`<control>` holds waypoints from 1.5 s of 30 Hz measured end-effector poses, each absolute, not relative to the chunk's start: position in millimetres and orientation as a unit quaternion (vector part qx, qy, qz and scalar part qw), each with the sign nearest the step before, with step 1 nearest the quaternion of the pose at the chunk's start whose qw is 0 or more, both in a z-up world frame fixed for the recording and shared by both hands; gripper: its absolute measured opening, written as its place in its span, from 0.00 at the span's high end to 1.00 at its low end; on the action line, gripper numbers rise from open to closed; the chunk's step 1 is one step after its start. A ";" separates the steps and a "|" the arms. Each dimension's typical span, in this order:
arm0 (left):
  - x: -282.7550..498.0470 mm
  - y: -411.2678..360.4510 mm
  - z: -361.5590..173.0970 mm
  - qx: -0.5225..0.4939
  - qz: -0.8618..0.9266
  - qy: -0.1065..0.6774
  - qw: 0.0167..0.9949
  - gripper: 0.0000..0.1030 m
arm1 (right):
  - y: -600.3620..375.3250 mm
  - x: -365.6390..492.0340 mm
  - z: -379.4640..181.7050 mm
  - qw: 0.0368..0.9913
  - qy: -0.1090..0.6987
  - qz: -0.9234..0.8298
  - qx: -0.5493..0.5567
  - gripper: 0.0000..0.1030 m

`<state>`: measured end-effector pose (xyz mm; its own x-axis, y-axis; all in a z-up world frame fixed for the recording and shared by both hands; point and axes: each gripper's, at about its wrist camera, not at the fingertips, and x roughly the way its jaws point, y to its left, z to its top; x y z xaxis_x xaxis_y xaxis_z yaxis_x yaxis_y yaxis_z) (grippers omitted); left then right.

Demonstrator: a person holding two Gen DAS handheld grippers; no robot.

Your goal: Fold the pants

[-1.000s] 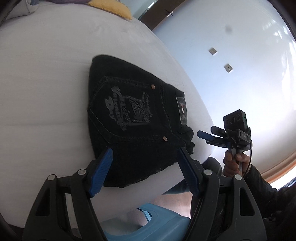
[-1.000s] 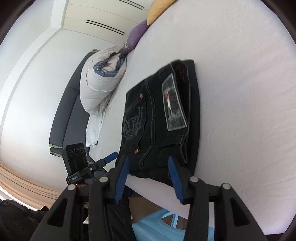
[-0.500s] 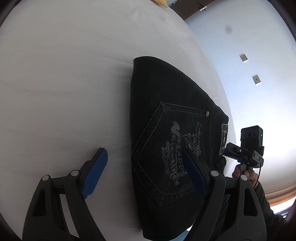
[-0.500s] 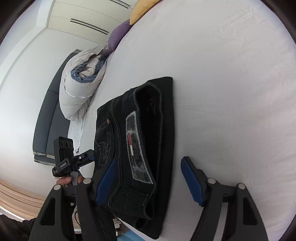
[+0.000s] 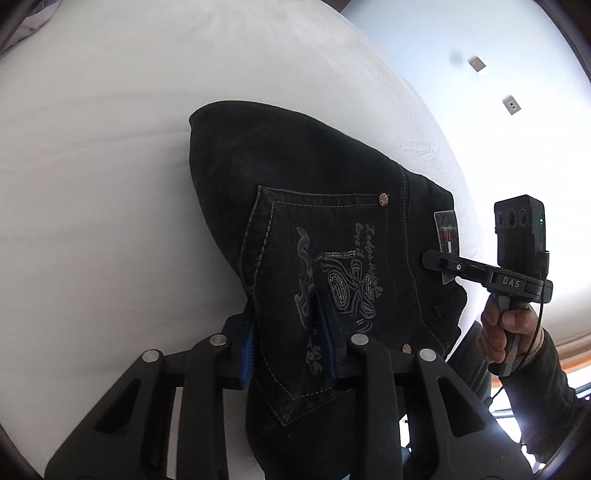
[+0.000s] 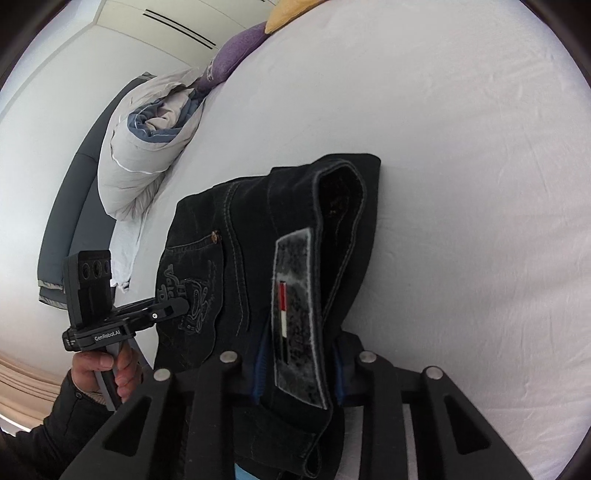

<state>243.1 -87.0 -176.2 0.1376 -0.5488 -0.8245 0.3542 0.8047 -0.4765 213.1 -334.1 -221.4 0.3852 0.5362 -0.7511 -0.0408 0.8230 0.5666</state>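
The folded black pants [image 5: 314, 206] lie at the near edge of a white bed [image 5: 110, 147], back pocket with grey embroidery facing up. My left gripper [image 5: 288, 332] is shut on the pants at the pocket side. My right gripper [image 6: 301, 365] is shut on the pants [image 6: 258, 229] at the waistband, beside the grey patch label [image 6: 295, 306]. The right gripper also shows in the left wrist view [image 5: 428, 264], and the left gripper in the right wrist view [image 6: 184, 304]. The near edge of the pants is bunched between both pairs of fingers.
A rolled grey and blue duvet [image 6: 147, 155] lies on the bed's far side, with a purple pillow [image 6: 236, 48] and a yellow pillow [image 6: 291, 14] beyond it. A grey headboard [image 6: 62, 229] stands behind. The bed edge and a wall [image 5: 480, 92] are at my right.
Both grippers were open and straddling the pants edge; they have moved in and closed on the fabric, left at the pocket, right at the waistband.
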 end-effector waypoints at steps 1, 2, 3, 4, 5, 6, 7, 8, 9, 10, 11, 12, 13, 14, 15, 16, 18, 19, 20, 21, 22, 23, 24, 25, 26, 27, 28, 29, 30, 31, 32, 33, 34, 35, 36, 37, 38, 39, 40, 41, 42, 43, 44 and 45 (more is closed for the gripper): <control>243.6 -86.3 -171.8 -0.089 -0.302 0.580 0.752 0.81 | -332.3 211.9 -215.6 0.804 0.518 0.181 0.228 0.78; 244.2 -84.7 -165.7 -0.095 -0.306 0.574 0.753 0.82 | -331.9 211.5 -210.1 0.809 0.512 0.182 0.224 0.79; 245.2 -83.2 -158.1 -0.098 -0.309 0.568 0.757 0.82 | -331.9 211.9 -204.1 0.813 0.505 0.184 0.223 0.81; 246.4 -83.2 -151.6 -0.098 -0.309 0.563 0.760 0.82 | -331.5 212.9 -197.6 0.815 0.500 0.187 0.223 0.81; 248.9 -83.6 -143.7 -0.095 -0.310 0.557 0.765 0.82 | -330.5 215.1 -191.7 0.818 0.497 0.190 0.221 0.81; 251.5 -83.6 -137.6 -0.094 -0.311 0.551 0.769 0.82 | -329.1 217.8 -185.9 0.821 0.492 0.193 0.216 0.81; 254.6 -83.2 -132.5 -0.092 -0.312 0.546 0.772 0.82 | -328.1 221.2 -180.1 0.824 0.488 0.195 0.210 0.81; 259.2 -81.6 -127.8 -0.091 -0.311 0.541 0.776 0.82 | -328.0 225.2 -174.5 0.828 0.484 0.196 0.206 0.81; 264.2 -80.3 -124.1 -0.092 -0.309 0.539 0.778 0.82 | -329.0 229.9 -169.4 0.830 0.479 0.198 0.204 0.81; 272.0 -79.1 -118.1 -0.095 -0.309 0.535 0.781 0.82 | -328.9 235.4 -164.8 0.832 0.475 0.199 0.204 0.81; 277.2 -77.9 -113.4 -0.094 -0.309 0.531 0.783 0.82 | -330.5 241.7 -160.2 0.835 0.470 0.201 0.203 0.82; 285.0 -78.2 -106.9 -0.091 -0.310 0.525 0.787 0.82 | -331.7 248.0 -156.1 0.838 0.466 0.201 0.201 0.82; 291.3 -79.5 -102.6 -0.086 -0.310 0.521 0.790 0.82 | -334.7 256.8 -152.5 0.840 0.462 0.200 0.201 0.82; 298.1 -80.0 -99.8 -0.082 -0.310 0.519 0.793 0.82 | -338.2 265.3 -150.8 0.841 0.459 0.200 0.205 0.82; 307.5 -82.1 -98.5 -0.078 -0.308 0.516 0.796 0.82 | -342.6 275.5 -150.2 0.842 0.456 0.198 0.211 0.82; 316.1 -84.1 -99.2 -0.077 -0.306 0.515 0.797 0.82 | -345.1 284.6 -150.1 0.842 0.455 0.196 0.213 0.82; 333.7 -90.2 -106.3 -0.082 -0.303 0.517 0.796 0.82 | -350.7 304.7 -154.1 0.842 0.458 0.188 0.213 0.81; 339.9 -94.0 -111.7 -0.082 -0.301 0.518 0.796 0.82 | -353.6 314.8 -158.4 0.840 0.463 0.185 0.213 0.81; 349.1 -93.5 -115.9 -0.081 -0.298 0.522 0.795 0.82 | -356.1 321.9 -164.1 0.837 0.469 0.183 0.214 0.81; 357.0 -97.8 -124.2 -0.081 -0.296 0.527 0.792 0.82 | -358.8 328.7 -172.3 0.834 0.476 0.177 0.216 0.81; 363.7 -99.9 -134.3 -0.079 -0.294 0.533 0.789 0.82 | -360.1 334.0 -179.0 0.831 0.484 0.170 0.216 0.81; 368.0 -101.7 -145.7 -0.077 -0.290 0.541 0.786 0.82 | -361.5 338.9 -190.1 0.825 0.495 0.165 0.217 0.81; 372.5 -104.7 -157.8 -0.071 -0.282 0.549 0.783 0.82 | -363.0 342.0 -201.7 0.820 0.505 0.157 0.217 0.80; 376.3 -107.7 -168.2 -0.066 -0.274 0.554 0.783 0.81 | -366.1 342.9 -209.8 0.820 0.508 0.152 0.218 0.74; 376.5 -105.9 -176.5 -0.069 -0.268 0.557 0.783 0.77 | -369.8 341.7 -215.5 0.821 0.503 0.149 0.225 0.68; 375.3 -101.8 -183.7 -0.078 -0.263 0.557 0.783 0.70 | -375.6 338.4 -220.1 0.822 0.493 0.151 0.240 0.62; 373.9 -96.6 -188.3 -0.089 -0.259 0.555 0.785 0.65 | -379.4 335.8 -223.5 0.822 0.485 0.158 0.255 0.56; 373.1 -90.5 -191.5 -0.100 -0.253 0.554 0.787 0.50 | -384.0 332.6 -225.6 0.820 0.477 0.165 0.269 0.54; 370.7 -85.1 -195.6 -0.114 -0.246 0.554 0.787 0.39 | -387.3 331.2 -226.4 0.819 0.474 0.168 0.275 0.52; 366.8 -76.9 -198.5 -0.130 -0.242 0.553 0.787 0.37 | -390.4 329.2 -225.5 0.819 0.473 0.168 0.280 0.50; 364.2 -71.8 -199.5 -0.139 -0.237 0.551 0.788 0.37 | -393.9 326.3 -222.9 0.818 0.473 0.163 0.283 0.48; 360.7 -67.6 -198.9 -0.138 -0.224 0.552 0.791 0.32 | -397.0 323.3 -219.0 0.820 0.472 0.154 0.285 0.42; 356.7 -62.0 -198.0 -0.134 -0.212 0.549 0.797 0.30 | -401.4 316.7 -212.3 0.825 0.468 0.138 0.286 0.37; 348.7 -57.2 -191.0 -0.133 -0.203 0.541 0.806 0.24 | -402.9 311.9 -205.0 0.831 0.463 0.121 0.285 0.36; 337.1 -51.9 -179.4 -0.129 -0.195 0.525 0.818 0.17 | -402.1 305.1 -196.2 0.838 0.458 0.106 0.278 0.33; 327.7 -48.6 -167.9 -0.123 -0.187 0.510 0.831 0.11 | -401.2 296.8 -185.2 0.846 0.453 0.091 0.267 0.29; 315.8 -46.0 -153.2 -0.108 -0.172 0.491 0.847 0.00 | -395.9 287.0 -169.8 0.858 0.446 0.070 0.243 0.27; 300.3 -45.8 -133.9 -0.087 -0.149 0.461 0.870 0.00 | -391.8 277.2 -156.2 0.871 0.438 0.052 0.218 0.26; 286.9 -46.4 -115.5 -0.070 -0.134 0.434 0.888 0.00 | -383.5 266.1 -138.0 0.886 0.421 0.036 0.189 0.25; 273.1 -43.9 -94.4 -0.053 -0.119 0.405 0.905 0.00 | -374.6 255.9 -121.6 0.900 0.403 0.026 0.164 0.24; 256.7 -44.2 -72.2 -0.035 -0.100 0.371 0.923 0.00 | -366.1 244.9 -104.6 0.913 0.384 0.015 0.135 0.20; 240.5 -45.9 -51.7 -0.016 -0.081 0.338 0.937 0.00 | -353.4 231.5 -83.3 0.928 0.358 -0.002 0.100 0.12; 229.5 -55.9 -28.1 0.004 -0.065 0.312 0.948 0.00 | -342.0 219.2 -65.1 0.940 0.334 -0.021 0.067 0.08; 216.2 -59.3 -6.9 0.025 -0.054 0.286 0.956 0.00 | -331.1 206.5 -46.6 0.950 0.308 -0.038 0.034 0.02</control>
